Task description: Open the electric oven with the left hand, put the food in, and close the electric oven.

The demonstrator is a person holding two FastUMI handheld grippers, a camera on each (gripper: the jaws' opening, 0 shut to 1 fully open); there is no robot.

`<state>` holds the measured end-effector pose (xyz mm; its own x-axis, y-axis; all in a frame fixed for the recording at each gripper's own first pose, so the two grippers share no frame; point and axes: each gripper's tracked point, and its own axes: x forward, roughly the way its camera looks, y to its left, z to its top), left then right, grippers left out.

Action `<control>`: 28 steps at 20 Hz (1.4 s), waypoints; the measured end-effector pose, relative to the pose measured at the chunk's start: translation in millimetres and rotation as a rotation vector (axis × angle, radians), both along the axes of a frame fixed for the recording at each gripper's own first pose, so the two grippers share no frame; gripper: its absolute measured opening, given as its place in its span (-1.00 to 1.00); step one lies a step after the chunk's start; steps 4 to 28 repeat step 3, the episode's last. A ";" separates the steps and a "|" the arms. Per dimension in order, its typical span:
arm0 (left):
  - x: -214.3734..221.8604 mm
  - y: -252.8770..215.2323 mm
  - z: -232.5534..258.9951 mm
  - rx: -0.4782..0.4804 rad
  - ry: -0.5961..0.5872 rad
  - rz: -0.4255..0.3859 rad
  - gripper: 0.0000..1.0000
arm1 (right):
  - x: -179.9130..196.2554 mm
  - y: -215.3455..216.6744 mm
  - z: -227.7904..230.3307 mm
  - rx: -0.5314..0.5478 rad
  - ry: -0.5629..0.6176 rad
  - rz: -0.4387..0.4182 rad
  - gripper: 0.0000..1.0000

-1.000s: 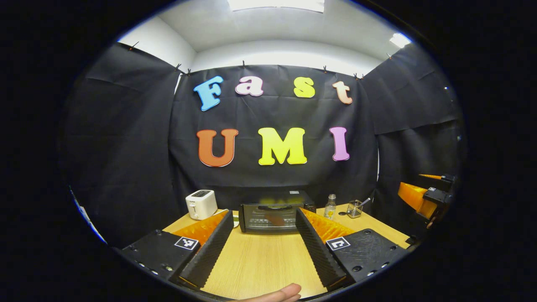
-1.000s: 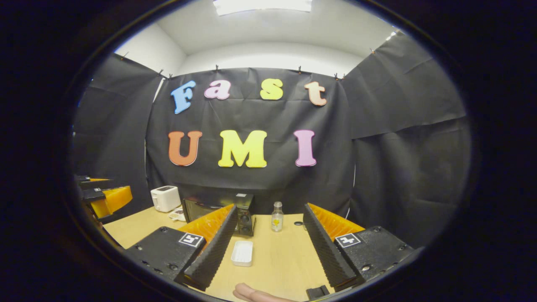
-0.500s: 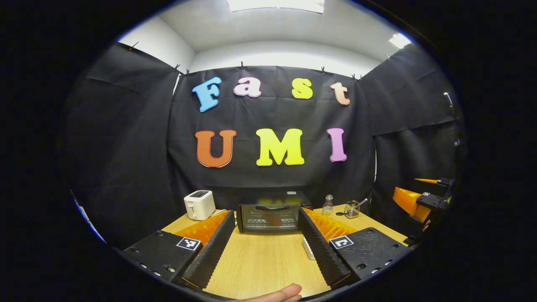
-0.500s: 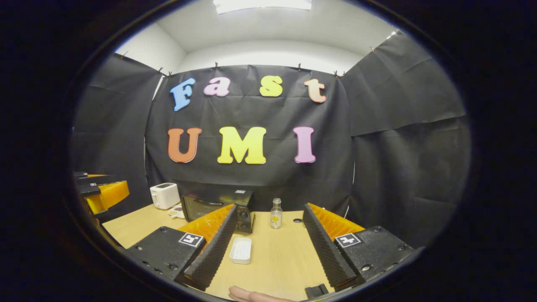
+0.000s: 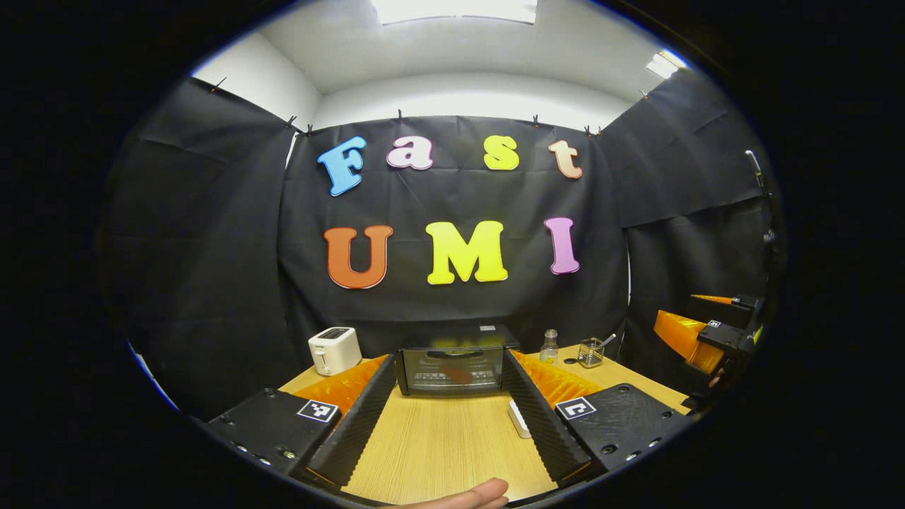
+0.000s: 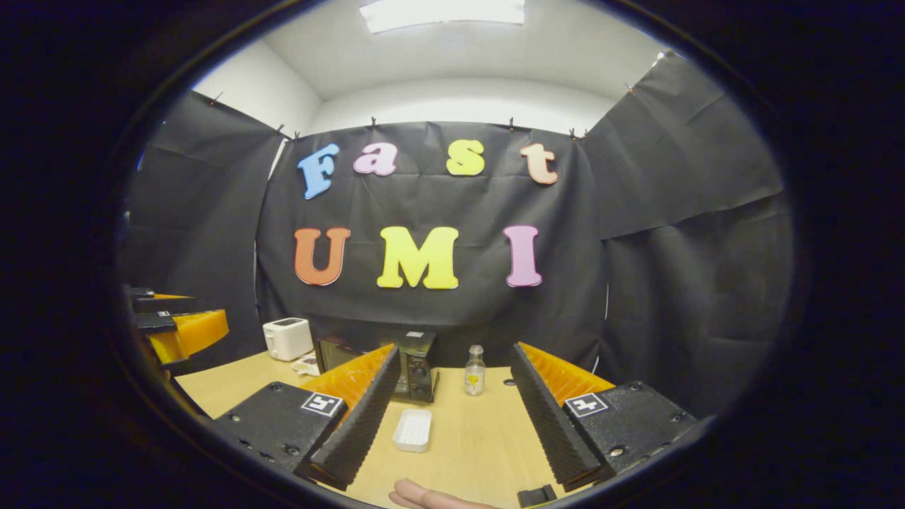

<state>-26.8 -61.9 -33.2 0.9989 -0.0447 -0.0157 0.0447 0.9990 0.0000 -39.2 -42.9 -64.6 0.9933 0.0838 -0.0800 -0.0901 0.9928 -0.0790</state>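
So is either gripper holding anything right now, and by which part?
Nothing is held: the left gripper and right gripper are both open above the table.

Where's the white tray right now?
In the right gripper view the white tray lies on the table, before the closed oven, left of the bottle.

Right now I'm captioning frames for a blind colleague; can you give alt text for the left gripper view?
The left gripper is open, aimed across a wooden table at a black electric oven with its door shut. A white toaster stands left of the oven, a small bottle to its right.
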 end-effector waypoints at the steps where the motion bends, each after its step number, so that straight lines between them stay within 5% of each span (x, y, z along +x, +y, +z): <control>1: -0.2 1.8 -0.3 0.001 -0.002 0.003 0.92 | -0.7 0.1 1.4 -0.008 -0.011 0.000 0.98; 28: 0.1 3.5 0.9 0.002 -0.014 0.009 0.92 | -1.8 1.2 2.6 -0.009 -0.019 0.006 0.98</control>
